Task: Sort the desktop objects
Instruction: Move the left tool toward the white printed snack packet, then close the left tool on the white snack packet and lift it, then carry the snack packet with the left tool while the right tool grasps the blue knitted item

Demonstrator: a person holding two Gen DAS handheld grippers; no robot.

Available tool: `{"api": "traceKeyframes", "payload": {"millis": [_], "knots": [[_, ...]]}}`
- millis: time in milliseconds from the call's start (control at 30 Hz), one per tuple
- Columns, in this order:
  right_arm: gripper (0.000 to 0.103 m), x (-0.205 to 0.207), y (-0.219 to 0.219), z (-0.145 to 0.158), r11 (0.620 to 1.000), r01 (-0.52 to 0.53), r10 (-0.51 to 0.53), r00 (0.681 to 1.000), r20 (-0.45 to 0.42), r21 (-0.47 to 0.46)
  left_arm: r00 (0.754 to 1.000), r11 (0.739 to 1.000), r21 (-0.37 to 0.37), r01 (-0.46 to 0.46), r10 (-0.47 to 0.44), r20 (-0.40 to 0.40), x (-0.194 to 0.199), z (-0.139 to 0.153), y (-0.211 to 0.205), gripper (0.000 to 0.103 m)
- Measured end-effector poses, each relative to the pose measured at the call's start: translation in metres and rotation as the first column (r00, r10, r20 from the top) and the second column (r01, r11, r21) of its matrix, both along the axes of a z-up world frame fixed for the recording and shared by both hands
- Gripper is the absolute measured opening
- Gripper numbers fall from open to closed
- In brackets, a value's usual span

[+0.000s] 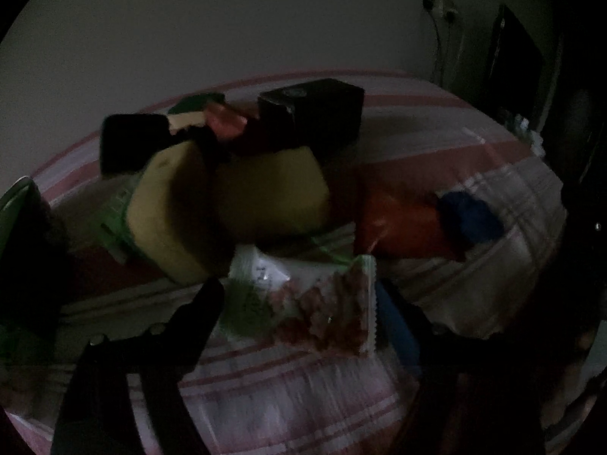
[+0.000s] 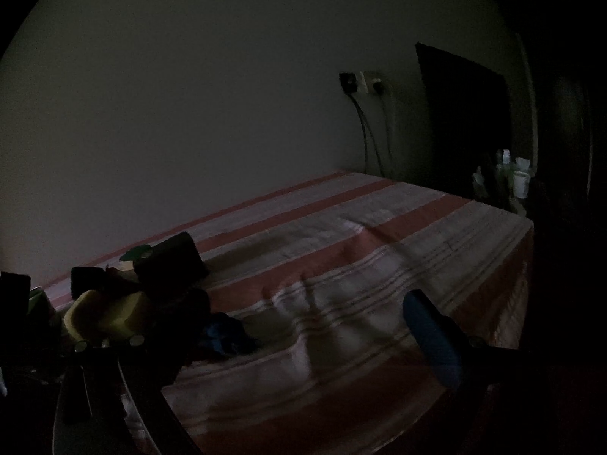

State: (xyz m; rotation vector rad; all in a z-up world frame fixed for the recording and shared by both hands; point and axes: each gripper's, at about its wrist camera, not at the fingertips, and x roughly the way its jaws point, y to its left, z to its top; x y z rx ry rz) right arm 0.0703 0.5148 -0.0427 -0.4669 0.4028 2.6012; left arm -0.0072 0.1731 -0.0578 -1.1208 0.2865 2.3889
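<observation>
The scene is very dim. In the left wrist view my left gripper (image 1: 299, 299) is open, its fingers on either side of a green-and-white snack packet (image 1: 315, 299) lying on the striped cloth (image 1: 288, 390). Behind it lie a yellow sponge (image 1: 227, 208), an orange packet (image 1: 402, 223), a blue object (image 1: 470, 216), a black box (image 1: 315, 113) and a small pink-wrapped item (image 1: 227, 121). In the right wrist view my right gripper (image 2: 303, 337) is open and empty above the cloth (image 2: 360, 258), to the right of the pile; the sponge (image 2: 106, 318) and the black box (image 2: 170, 261) show at left.
A plain wall with sockets and hanging cables (image 2: 364, 87) stands behind the table. A dark panel (image 2: 463, 121) and small bottles (image 2: 512, 174) are at the far right. A dark object (image 1: 26, 250) sits at the left edge. The cloth's right edge (image 2: 527, 235) drops off.
</observation>
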Motion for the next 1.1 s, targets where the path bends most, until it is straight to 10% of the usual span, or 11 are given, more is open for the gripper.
{"api": "traceKeyframes", "payload": {"millis": [433, 500, 1100], "knots": [[0.103, -0.006, 0.013, -0.014, 1.0, 0.004, -0.003, 0.999, 0.032, -0.029, 0.998, 0.997, 0.057, 0.048, -0.046, -0.033, 0.0, 0.0, -0.007, 0.056], [0.103, -0.007, 0.013, -0.015, 1.0, -0.001, 0.003, 0.999, 0.041, -0.029, 0.998, 0.992, 0.113, 0.057, -0.058, 0.001, -0.003, 0.003, -0.013, 0.013], [0.103, -0.008, 0.003, -0.016, 0.999, -0.046, 0.046, 0.998, 0.051, -0.004, 0.995, 0.969, 0.223, 0.102, -0.104, -0.003, 0.005, 0.013, -0.048, 0.012]]}}
